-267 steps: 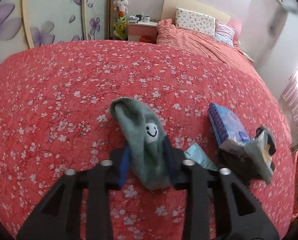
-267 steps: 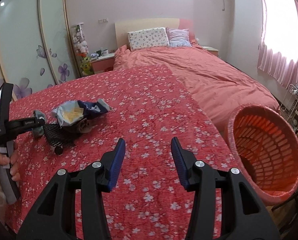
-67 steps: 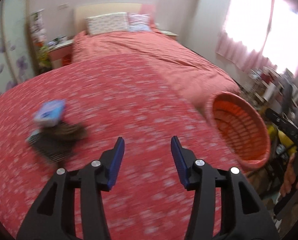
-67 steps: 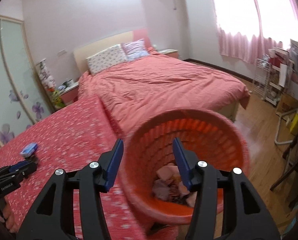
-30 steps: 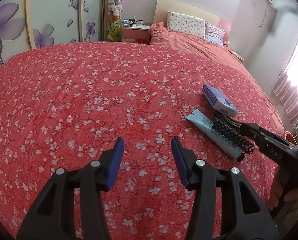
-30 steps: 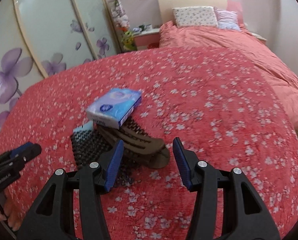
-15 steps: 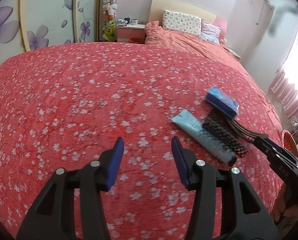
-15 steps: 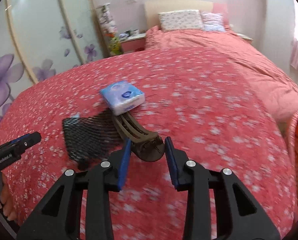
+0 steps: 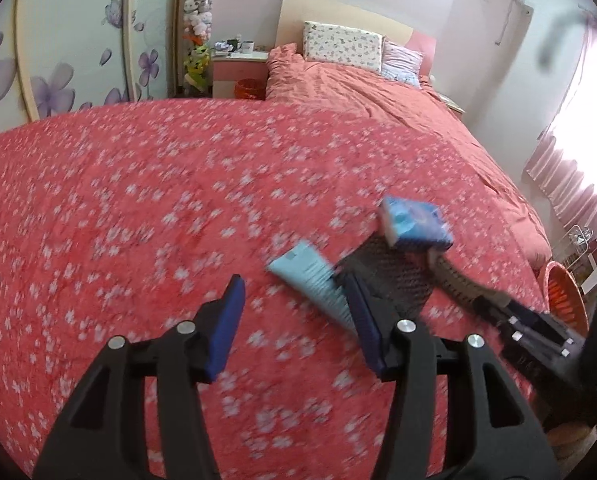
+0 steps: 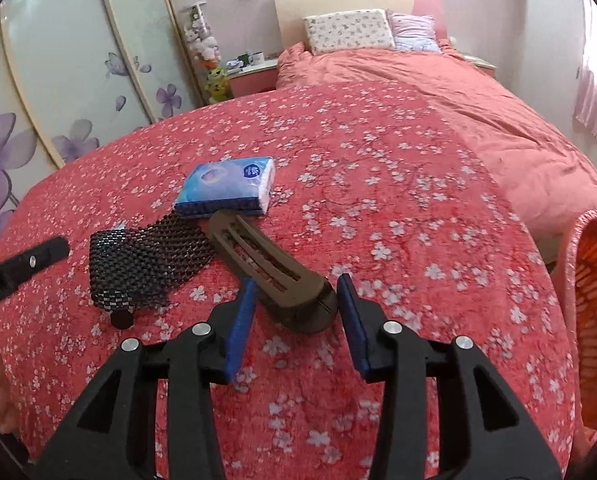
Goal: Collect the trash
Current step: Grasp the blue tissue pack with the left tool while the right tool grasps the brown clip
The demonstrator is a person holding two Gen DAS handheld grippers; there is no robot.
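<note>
Slipper (image 10: 274,276) between the spread jaws of the right hand-held gripper (image 10: 294,304).
It lies on the bed (image 10: 418,208) near its right edge, touching neither finger; left hand-held gripper (image 9: 294,312) hovers spread, empty.

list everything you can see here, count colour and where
tissue pack: 1, blue and white, on the bedspread, behind the clip
mesh pad: 1, black, left of the clip
hair clip: 1, brown, its near end between the right gripper's fingers
tube: 1, light blue, partly under the mesh pad
basket: 1, orange, at the bed's right edge
bedspread: 1, red with white flowers
pillows: 2, floral and striped, at the headboard
left gripper: open, above the bedspread
right gripper: open around the clip
</note>
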